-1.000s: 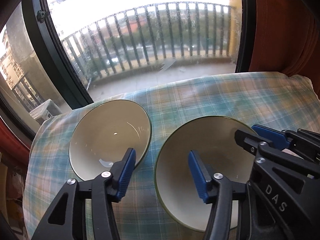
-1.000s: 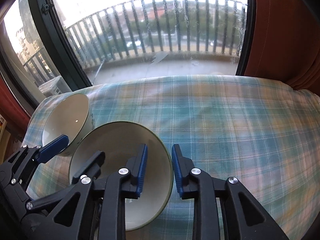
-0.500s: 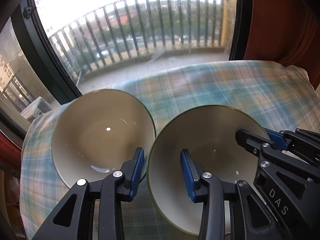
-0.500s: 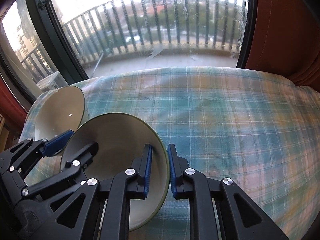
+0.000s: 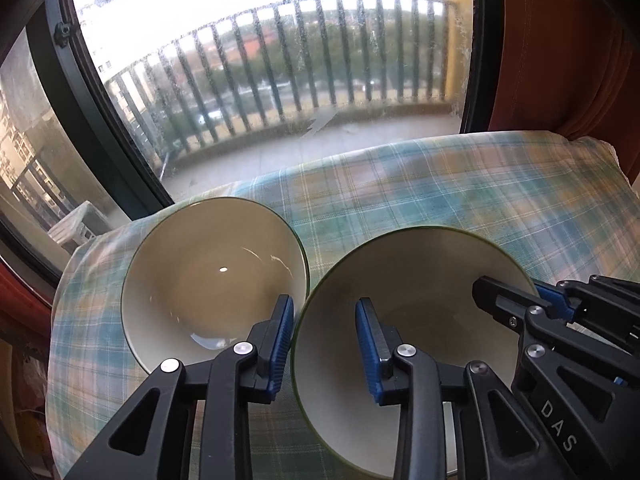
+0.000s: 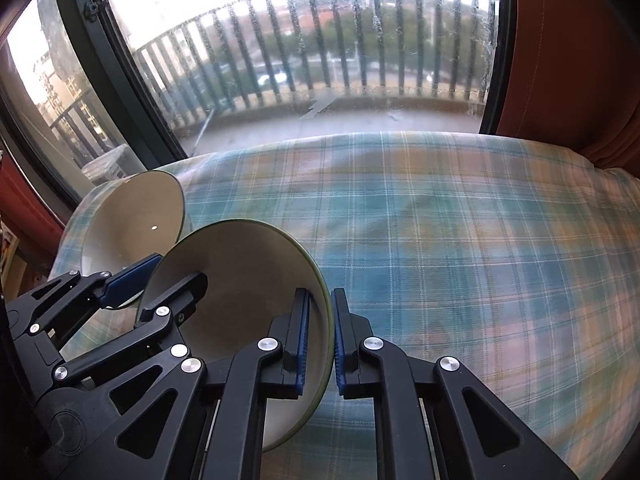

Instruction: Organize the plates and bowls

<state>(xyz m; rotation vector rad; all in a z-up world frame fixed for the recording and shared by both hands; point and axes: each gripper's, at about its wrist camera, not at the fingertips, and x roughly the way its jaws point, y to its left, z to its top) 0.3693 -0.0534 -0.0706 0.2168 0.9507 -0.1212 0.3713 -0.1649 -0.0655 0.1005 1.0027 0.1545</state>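
Observation:
Two cream bowls with green rims stand side by side on a plaid cloth [image 5: 440, 192]. My left gripper [image 5: 324, 344] is open; its jaws straddle the touching rims, one pad inside the left bowl [image 5: 208, 276], the other inside the right bowl [image 5: 416, 320]. My right gripper [image 6: 320, 340] is shut on the right rim of the right bowl [image 6: 240, 280], which is tilted. The left bowl also shows in the right wrist view [image 6: 132, 220], with the left gripper [image 6: 168, 276] reaching in beside it.
The plaid cloth [image 6: 460, 240] covers a table that ends at a large window [image 6: 320, 40] with a balcony railing beyond. A rust-red curtain [image 6: 580, 60] hangs at the right.
My right gripper has closed onto the right bowl's rim. My left gripper's jaws have narrowed around the two touching rims, and the bowls have drawn together.

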